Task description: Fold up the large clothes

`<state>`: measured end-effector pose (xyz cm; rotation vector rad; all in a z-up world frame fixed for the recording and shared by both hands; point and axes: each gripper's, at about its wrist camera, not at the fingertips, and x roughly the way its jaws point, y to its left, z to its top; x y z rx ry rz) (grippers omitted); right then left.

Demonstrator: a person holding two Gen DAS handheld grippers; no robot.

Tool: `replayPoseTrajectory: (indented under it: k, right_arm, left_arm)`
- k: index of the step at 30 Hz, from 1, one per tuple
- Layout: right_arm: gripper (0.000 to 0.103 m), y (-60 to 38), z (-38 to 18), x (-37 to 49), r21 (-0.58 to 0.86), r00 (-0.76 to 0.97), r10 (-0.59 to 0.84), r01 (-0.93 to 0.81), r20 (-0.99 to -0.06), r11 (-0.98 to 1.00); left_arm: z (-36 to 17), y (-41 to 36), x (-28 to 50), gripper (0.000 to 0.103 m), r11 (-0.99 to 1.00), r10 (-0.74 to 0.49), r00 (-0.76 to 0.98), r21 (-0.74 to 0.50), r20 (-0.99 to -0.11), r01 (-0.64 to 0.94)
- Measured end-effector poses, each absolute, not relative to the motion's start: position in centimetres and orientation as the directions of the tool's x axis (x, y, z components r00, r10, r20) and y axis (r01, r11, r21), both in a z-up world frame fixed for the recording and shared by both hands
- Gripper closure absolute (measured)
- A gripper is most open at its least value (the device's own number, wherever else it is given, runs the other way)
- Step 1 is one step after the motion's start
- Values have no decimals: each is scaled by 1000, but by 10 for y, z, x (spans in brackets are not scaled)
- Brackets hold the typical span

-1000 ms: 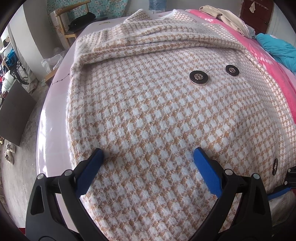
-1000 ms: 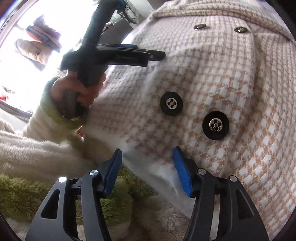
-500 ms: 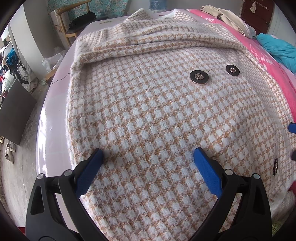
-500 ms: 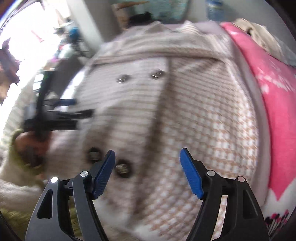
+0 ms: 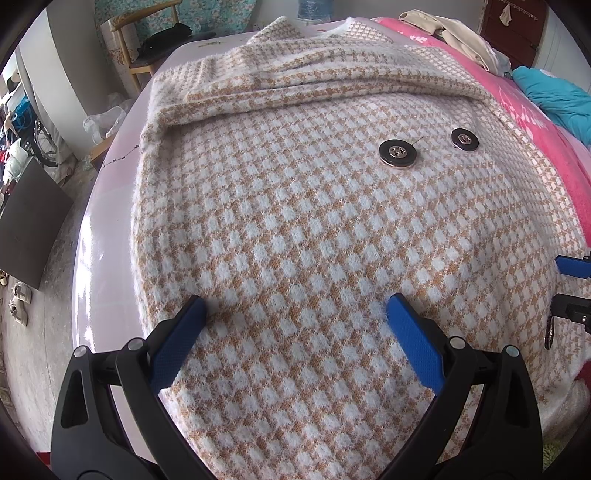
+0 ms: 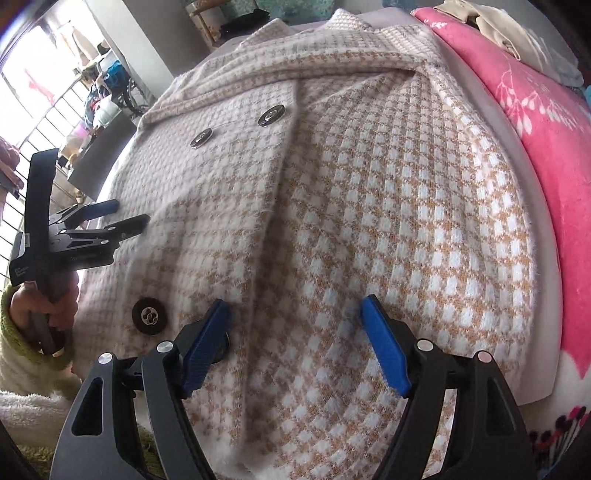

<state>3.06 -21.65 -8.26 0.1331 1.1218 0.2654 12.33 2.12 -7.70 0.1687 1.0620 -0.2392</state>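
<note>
A large tan-and-white houndstooth coat [image 5: 295,206] lies spread flat on a pale table [image 5: 107,206], front up, with black round buttons [image 5: 397,152]. A sleeve is folded across its top. My left gripper [image 5: 295,310] is open, its blue pads resting over the coat's near left part. My right gripper [image 6: 295,314] is open over the coat [image 6: 369,184] near its front opening, beside a black button [image 6: 149,316]. The left gripper [image 6: 110,218] also shows in the right wrist view, held in a hand. The right gripper's tips [image 5: 572,291] show at the left wrist view's right edge.
A pink floral blanket [image 6: 535,122] lies along the right of the coat, with beige clothes [image 5: 454,33] and a teal cloth [image 5: 554,99] beyond. A wooden chair [image 5: 140,40] stands behind the table. The floor with shoes [image 5: 18,302] lies to the left.
My right gripper has swung from the coat's near left edge to the right and now points along the coat's front. The left gripper has stayed put.
</note>
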Motion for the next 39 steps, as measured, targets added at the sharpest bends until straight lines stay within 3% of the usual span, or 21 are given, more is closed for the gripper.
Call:
replayPoseTrajectory:
  k: [39]
  right_arm:
    - [29,-219,-84,33,237,411,276,-145,-869,961]
  left_arm:
    - [-77,22,122,8,961,-114,467,21,-877,274]
